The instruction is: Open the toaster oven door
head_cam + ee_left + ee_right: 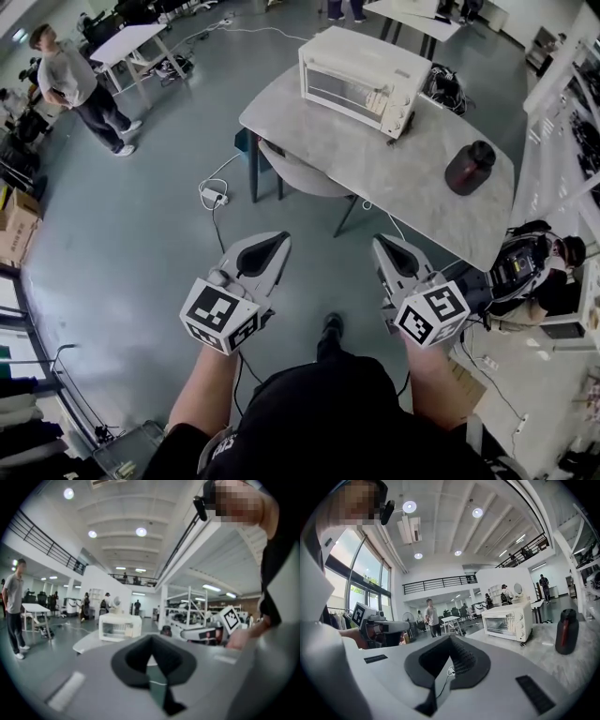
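A boxy cream-white metal toaster oven (361, 80) stands at the far end of a pale grey stone-look counter (375, 173). Its glass door (337, 86) is shut flat against the front. A column of control knobs sits to the right of the glass. The oven faces the near edge of the counter at a slant.

On the same counter, well apart from the oven and off to its right, stands a dark brown round jar with a black lid (469, 167). A grey upholstered chair (300, 173) is tucked under the counter's near left edge. A white power strip with a coiled cable (214, 195) lies on the grey floor (141, 234) just beside the chair.

Nearer the camera, the person's bare forearms hold both tools low over the floor, well short of the counter. The grey left gripper (279, 242) and the grey right gripper (381, 242) both point toward the oven. Each carries a cube with black-and-white square markers at its rear. On both, the fingers are clenched tight together with nothing between them.

At the far left, a person in a grey shirt and dark trousers (80, 84) stands on the floor.
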`<action>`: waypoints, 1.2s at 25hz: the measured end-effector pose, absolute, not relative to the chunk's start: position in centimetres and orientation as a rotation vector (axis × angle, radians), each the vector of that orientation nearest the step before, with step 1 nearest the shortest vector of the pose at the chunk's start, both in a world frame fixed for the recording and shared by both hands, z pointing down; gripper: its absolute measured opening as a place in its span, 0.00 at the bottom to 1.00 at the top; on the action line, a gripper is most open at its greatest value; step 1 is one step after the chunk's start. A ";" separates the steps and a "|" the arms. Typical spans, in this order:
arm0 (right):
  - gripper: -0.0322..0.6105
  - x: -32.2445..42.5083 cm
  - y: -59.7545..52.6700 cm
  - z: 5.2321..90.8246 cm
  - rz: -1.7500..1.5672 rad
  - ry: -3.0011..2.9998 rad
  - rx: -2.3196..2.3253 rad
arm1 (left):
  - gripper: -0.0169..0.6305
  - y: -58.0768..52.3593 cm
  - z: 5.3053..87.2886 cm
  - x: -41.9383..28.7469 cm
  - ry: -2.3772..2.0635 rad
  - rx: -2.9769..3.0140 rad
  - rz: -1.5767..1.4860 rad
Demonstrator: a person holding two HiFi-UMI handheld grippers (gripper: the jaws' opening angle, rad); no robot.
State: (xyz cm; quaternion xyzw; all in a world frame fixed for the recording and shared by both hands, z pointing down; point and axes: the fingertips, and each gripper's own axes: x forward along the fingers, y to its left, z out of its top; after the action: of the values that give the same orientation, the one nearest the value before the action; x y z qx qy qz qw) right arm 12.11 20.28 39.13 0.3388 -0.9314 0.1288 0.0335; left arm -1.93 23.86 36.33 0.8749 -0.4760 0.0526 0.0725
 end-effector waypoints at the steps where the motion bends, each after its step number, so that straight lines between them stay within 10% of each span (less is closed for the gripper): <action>1: 0.04 12.3 19.3 39.1 0.402 -2.866 1.039 | 0.04 22.9 36.2 -1.9 -1.431 2.625 0.160; 30: 0.04 10.4 -3.9 39.3 0.386 -2.808 1.107 | 0.04 -3.6 35.5 -4.5 -1.396 2.669 0.061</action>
State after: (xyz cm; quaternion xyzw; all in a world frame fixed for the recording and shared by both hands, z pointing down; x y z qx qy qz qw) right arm 10.45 -3.94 39.26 0.3635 -0.9216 0.1268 0.0494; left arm -4.49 -3.58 35.53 0.8841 -0.4624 0.0202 0.0645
